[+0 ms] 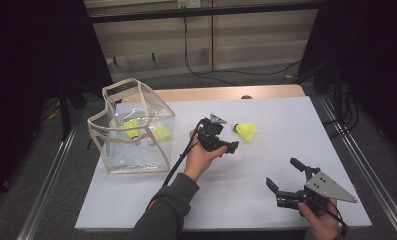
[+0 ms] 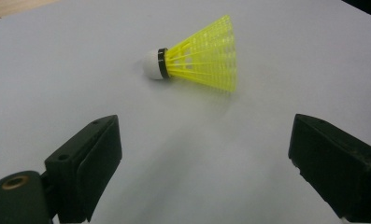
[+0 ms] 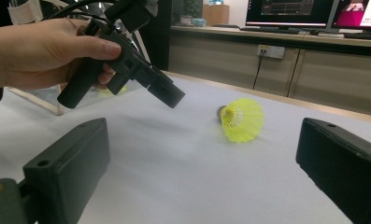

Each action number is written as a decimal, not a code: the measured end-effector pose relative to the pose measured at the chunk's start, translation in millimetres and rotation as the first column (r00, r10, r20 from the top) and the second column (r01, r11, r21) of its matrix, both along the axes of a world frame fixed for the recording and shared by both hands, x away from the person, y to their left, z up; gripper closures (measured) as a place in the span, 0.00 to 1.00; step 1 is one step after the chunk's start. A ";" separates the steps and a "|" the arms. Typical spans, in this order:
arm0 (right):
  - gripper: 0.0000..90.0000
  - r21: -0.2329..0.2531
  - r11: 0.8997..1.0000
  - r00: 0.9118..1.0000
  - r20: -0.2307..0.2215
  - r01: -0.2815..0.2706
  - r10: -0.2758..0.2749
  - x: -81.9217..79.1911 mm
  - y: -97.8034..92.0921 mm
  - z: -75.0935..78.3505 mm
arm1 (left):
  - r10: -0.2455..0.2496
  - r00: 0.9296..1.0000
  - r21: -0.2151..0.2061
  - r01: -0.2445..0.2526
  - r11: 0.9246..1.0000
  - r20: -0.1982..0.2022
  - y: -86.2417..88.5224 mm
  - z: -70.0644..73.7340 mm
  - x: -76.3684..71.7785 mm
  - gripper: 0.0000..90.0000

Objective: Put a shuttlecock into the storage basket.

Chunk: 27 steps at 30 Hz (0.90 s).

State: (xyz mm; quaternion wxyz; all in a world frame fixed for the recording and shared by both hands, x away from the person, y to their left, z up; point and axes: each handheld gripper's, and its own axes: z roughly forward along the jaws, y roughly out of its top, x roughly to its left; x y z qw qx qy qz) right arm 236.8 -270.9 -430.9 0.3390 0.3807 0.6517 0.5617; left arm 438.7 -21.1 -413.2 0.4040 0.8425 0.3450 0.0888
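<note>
Viewing from the high camera, the left hand-held gripper (image 1: 229, 131) was held low over the tabletop (image 1: 266, 200) with its jaws apart, empty, and aimed at a loose yellow shuttlecock (image 1: 246, 131) lying just ahead of its tips. Behind that gripper, on its far side from the shuttlecock, stood a clear bag (image 1: 134, 127) with beige trim, open at the top; two yellow shuttlecocks (image 1: 131, 128) appeared to lie inside it already. The right hand-held gripper (image 1: 283, 174) was held well apart from the work, jaws apart and empty.

In the left gripper view, the shuttlecock (image 2: 197, 53) lay on its side ahead of the jaws, roughly centred between them, white cork to the left and skirt to the right. Both jaws stood wide with nothing between them.

In the right gripper view, the jaws likewise stood wide. Beyond them, the shuttlecock (image 3: 241, 119) rested on the tabletop (image 3: 183, 186), with the left hand-held gripper (image 3: 167, 93) slanting down just beside it, not touching.

Assessment: the job appeared partly complete. Two items seemed bagged; one remained on the tabletop, ungrasped. Remaining steps were judged to be closing on it, carrying it over the bag and releasing.
</note>
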 end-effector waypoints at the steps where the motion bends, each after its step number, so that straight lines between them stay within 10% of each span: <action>1: 0.03 0.001 1.000 1.000 0.001 -0.001 0.001 0.1 -0.2 0.0 | -0.001 1.000 0.001 0.001 1.000 -0.004 -0.3 -0.4 0.6 0.11; 27: 0.03 0.001 1.000 1.000 0.001 0.001 -0.001 -0.1 -0.6 0.3 | 0.013 1.000 -0.009 -0.013 1.000 -0.007 -20.7 -13.5 10.0 0.10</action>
